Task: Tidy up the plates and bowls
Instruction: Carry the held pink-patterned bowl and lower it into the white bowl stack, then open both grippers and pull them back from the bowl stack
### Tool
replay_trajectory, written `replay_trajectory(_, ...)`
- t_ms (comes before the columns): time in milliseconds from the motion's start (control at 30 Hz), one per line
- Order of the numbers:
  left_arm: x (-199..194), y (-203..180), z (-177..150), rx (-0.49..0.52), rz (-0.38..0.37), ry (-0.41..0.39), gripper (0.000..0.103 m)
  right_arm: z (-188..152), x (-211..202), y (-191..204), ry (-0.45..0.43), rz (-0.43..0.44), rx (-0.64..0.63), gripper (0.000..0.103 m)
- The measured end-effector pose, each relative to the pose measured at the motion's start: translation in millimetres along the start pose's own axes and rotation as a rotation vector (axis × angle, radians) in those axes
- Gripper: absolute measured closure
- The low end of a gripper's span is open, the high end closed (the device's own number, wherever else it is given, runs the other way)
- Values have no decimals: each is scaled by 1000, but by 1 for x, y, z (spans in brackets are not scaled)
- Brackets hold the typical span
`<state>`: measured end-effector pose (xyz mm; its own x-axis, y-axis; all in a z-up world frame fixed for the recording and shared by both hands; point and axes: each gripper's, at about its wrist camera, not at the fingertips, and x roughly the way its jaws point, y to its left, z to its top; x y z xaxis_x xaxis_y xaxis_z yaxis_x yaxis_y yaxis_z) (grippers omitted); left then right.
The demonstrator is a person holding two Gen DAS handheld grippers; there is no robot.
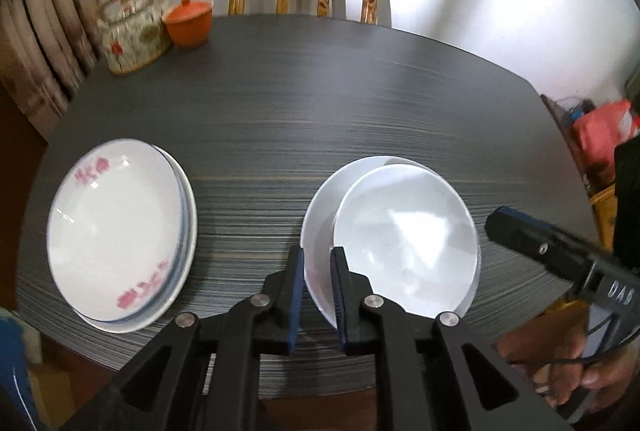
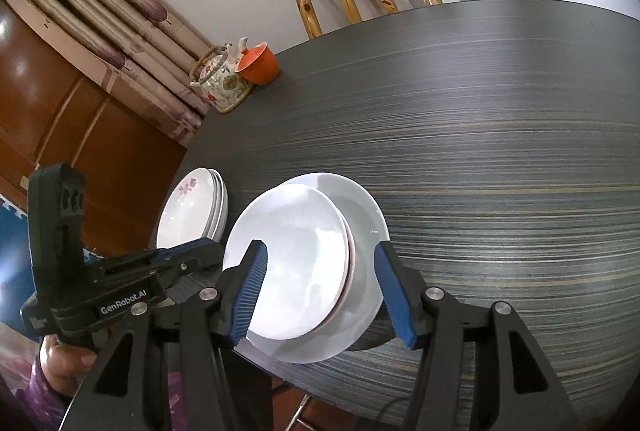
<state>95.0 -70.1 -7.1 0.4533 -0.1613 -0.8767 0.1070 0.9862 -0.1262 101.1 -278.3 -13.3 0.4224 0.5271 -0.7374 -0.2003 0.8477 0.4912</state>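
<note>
Only the right wrist view shows the right gripper (image 2: 320, 291) about half open, its blue pads clear of the two stacked plain white plates (image 2: 296, 263) between them. The left gripper (image 1: 318, 295), nearly closed, straddles the lower plate's near rim; whether it pinches is unclear. Left of it sits a pink-flowered plate stack (image 1: 120, 231); farther off, a floral teapot (image 1: 132, 31).

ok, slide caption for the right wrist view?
Right gripper open over two white plates, flowered stack beside them.
</note>
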Motion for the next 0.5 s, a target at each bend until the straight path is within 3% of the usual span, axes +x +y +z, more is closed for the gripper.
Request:
replay_trajectory(333,-15,-17,-24,105,143,-76,84,-13,-10,-9,-22,16,49,47)
replay_trajectory(500,-20,-18,-37,140,176,-104,79,-22,-13,-12,-31,9,63,44)
